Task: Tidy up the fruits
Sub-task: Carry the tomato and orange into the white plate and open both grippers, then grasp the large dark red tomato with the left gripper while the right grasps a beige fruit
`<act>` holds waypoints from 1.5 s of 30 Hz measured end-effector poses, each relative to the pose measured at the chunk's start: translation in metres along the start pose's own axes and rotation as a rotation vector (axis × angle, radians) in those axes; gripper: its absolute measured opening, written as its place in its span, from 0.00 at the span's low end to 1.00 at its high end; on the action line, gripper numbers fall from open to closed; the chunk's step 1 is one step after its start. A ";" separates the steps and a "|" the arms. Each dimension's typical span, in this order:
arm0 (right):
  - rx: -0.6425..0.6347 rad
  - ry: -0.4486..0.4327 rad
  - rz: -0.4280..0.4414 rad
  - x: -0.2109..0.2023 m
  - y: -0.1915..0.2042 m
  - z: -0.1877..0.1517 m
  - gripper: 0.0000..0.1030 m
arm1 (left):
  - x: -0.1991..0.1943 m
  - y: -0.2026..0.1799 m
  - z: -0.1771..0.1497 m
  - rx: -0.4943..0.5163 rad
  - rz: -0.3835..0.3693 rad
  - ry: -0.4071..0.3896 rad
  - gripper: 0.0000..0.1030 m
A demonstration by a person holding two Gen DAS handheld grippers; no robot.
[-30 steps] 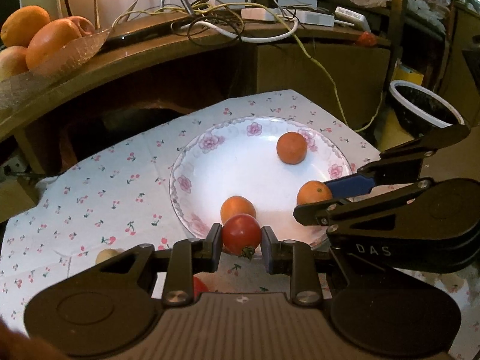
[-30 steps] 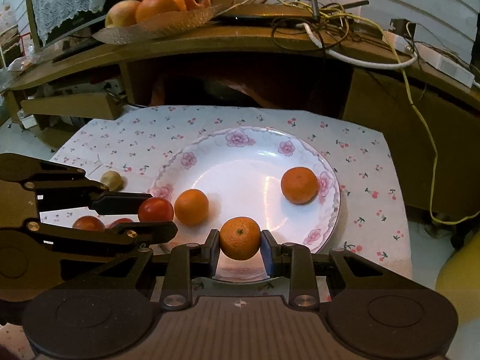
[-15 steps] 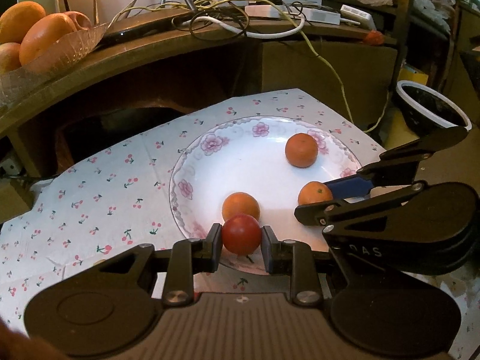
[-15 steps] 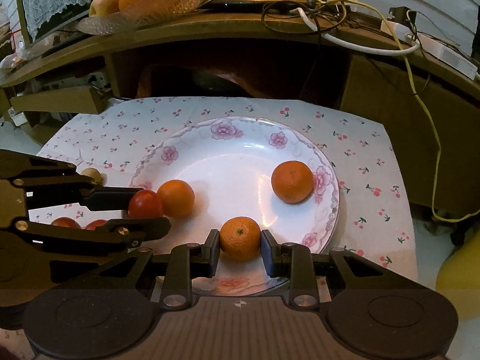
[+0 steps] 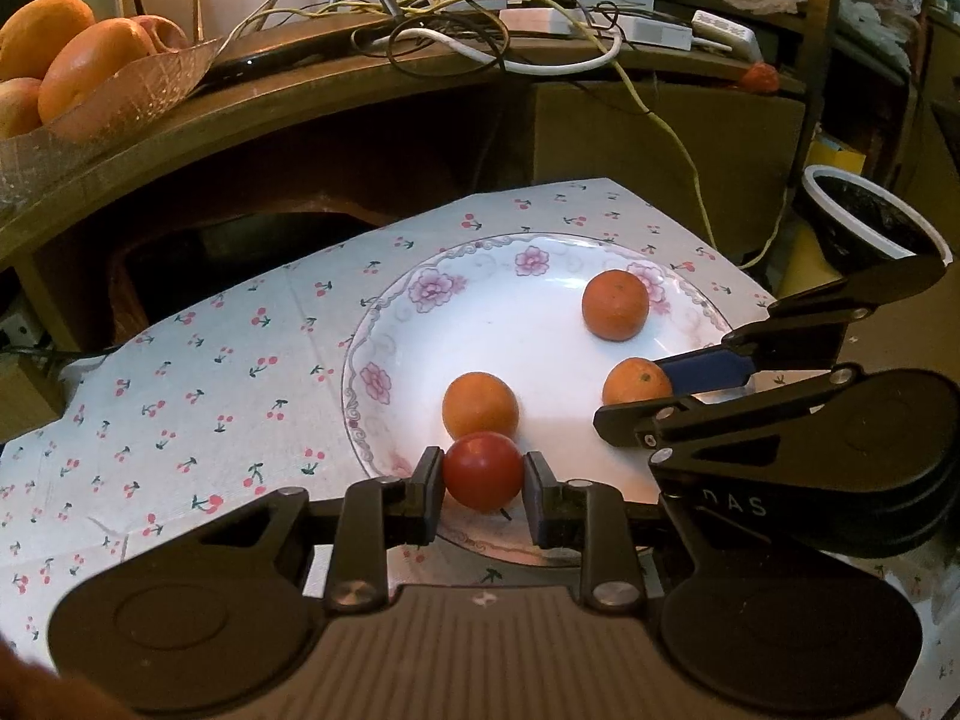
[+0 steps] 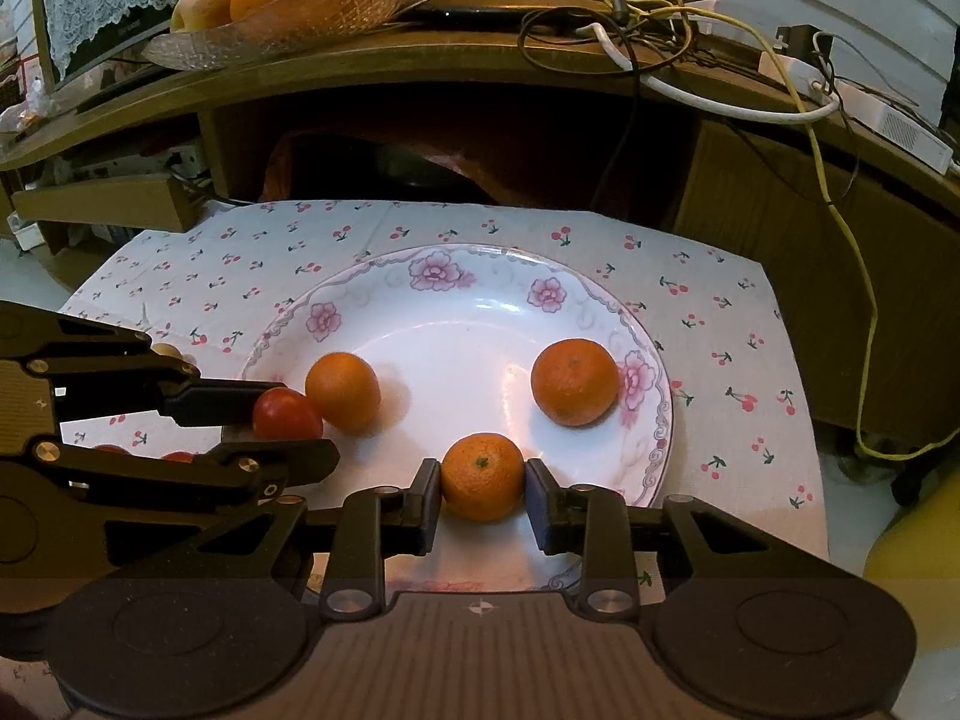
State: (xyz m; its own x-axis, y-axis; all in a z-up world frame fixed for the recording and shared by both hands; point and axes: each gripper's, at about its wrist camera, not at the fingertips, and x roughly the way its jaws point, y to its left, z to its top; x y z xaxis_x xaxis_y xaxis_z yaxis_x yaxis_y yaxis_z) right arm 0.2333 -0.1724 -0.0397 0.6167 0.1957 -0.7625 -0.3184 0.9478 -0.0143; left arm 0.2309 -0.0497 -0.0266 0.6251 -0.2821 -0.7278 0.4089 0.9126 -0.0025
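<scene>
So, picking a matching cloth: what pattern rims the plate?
Pink flowers with grey scrollwork on the plate, clearest in the right wrist view.

Glossy glazed plate, matt printed cloth, smooth shiny tomato, dimpled mandarin, wooden desk

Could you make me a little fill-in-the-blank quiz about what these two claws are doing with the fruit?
1. The left claw grips a red ____.
2. The right claw, jaws opening, has an ____ between them.
3. Both fruits are over the flowered white ____.
4. Two more oranges lie on it, so it carries ____ oranges in all.

Missing words: tomato; orange; plate; three
</scene>
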 end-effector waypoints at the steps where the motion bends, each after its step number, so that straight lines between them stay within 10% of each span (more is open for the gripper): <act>1: 0.000 0.000 0.000 0.000 0.000 0.000 0.31 | 0.000 0.000 0.000 0.000 0.000 0.000 0.32; 27: 0.005 -0.049 0.005 -0.022 -0.010 0.000 0.51 | -0.022 -0.004 0.000 0.020 -0.004 -0.027 0.44; 45: -0.104 -0.074 0.149 -0.057 0.037 -0.023 0.51 | -0.081 0.030 -0.060 0.011 0.035 0.000 0.48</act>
State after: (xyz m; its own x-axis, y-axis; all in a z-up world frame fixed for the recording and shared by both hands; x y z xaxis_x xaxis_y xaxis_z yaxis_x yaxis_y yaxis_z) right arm 0.1699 -0.1544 -0.0116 0.6071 0.3536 -0.7116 -0.4806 0.8766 0.0256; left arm 0.1521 0.0183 -0.0086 0.6390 -0.2497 -0.7276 0.3942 0.9185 0.0310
